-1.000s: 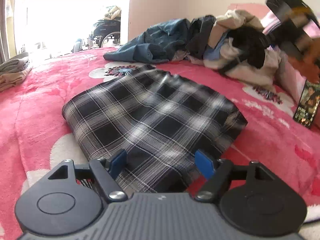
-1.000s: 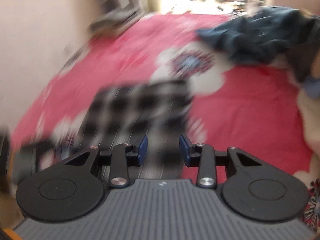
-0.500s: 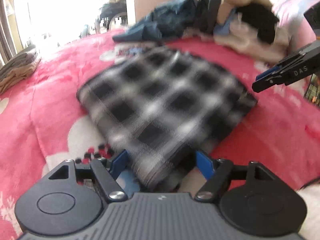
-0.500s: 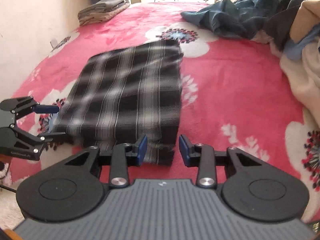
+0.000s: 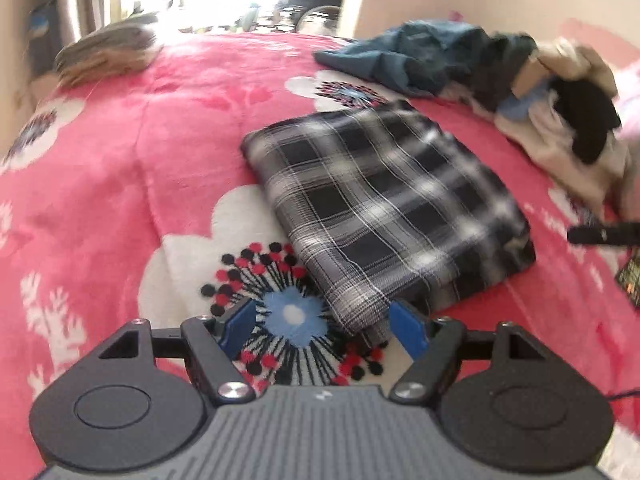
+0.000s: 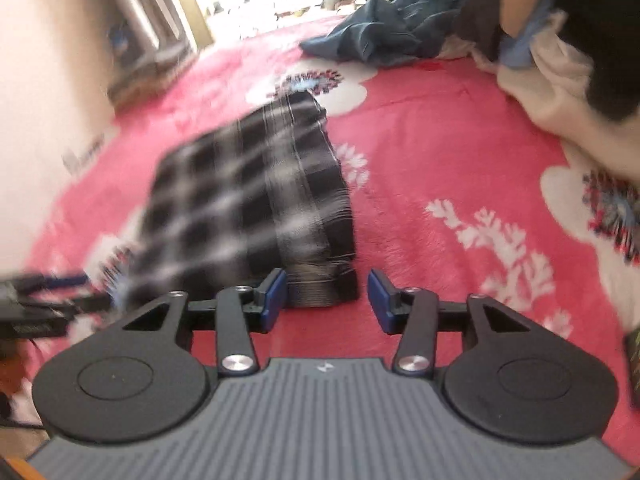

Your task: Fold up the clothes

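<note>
A folded black-and-white plaid cloth [image 5: 384,208], a flat woven rectangle with layered edges, is lying on a fuzzy pink blanket [image 5: 120,168] printed with white flowers. Beyond it, a rumpled pile of unfolded clothes [image 5: 500,84], in navy, beige and black, is slumping in soft folds. The left gripper [image 5: 323,326] is hovering just over the cloth's near corner, its jaws spread wide and gripping nothing. The right gripper [image 6: 327,298] has just been opening its jaws; they are standing partly apart at the cloth's near end, with the folded edge just ahead of them and nothing pinched. Motion blur is smearing the plaid in the right view, and a folded stack [image 5: 106,50] by the bright doorway is hard to make out.
</note>
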`<state>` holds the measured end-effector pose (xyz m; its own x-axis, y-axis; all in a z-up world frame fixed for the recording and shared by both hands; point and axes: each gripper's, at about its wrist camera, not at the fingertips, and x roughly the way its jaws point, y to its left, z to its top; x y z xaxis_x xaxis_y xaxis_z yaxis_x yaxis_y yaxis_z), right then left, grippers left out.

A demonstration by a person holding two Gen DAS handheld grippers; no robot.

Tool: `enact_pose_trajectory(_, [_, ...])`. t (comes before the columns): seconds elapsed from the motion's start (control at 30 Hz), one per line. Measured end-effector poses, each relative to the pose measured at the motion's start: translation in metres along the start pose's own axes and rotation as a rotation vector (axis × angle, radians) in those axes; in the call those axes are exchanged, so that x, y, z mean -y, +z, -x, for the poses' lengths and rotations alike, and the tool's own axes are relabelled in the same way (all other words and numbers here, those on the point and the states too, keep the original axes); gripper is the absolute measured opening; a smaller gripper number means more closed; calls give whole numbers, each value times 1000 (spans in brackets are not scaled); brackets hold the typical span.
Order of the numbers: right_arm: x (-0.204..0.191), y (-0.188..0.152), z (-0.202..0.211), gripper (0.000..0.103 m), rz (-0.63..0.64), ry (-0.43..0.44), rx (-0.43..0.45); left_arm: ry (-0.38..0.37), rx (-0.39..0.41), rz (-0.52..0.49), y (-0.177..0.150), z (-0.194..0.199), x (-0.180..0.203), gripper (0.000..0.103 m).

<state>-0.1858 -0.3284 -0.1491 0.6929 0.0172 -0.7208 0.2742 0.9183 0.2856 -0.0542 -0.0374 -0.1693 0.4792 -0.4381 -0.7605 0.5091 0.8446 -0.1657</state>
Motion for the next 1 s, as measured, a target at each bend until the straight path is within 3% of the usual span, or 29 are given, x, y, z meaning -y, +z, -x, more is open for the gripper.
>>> enact_pose_trajectory(0.17, [-23, 6, -19, 46, -11, -9, 2, 44, -16, 56, 17, -16, 13, 73])
enact_pose_trajectory(0.23, [-35, 9, -31, 33, 25, -29, -2, 66, -31, 77, 26, -24, 20, 71])
enact_pose_trajectory(0.33, [-48, 20, -48, 25, 73, -53, -10, 99, -55, 82, 37, -36, 32, 69])
enact_pose_trajectory(0.43, [-54, 30, -63, 24, 129, -90, -5, 139, -122, 72, 38, -52, 43, 69])
enact_pose_trajectory(0.57, [-44, 20, -96, 24, 176, -130, -80, 173, -192, 89, 28, -68, 47, 71])
enact_pose_trajectory(0.8, [-40, 20, -97, 22, 190, -113, -101, 204, -204, 59, 28, -68, 55, 71])
enact_pose_trajectory(0.9, [-45, 31, -86, 22, 192, -93, -38, 211, -210, 57, 29, -69, 56, 71])
enact_pose_trajectory(1.0, [-45, 35, -93, 22, 219, -105, -41, 219, -215, 55, 30, -69, 58, 72])
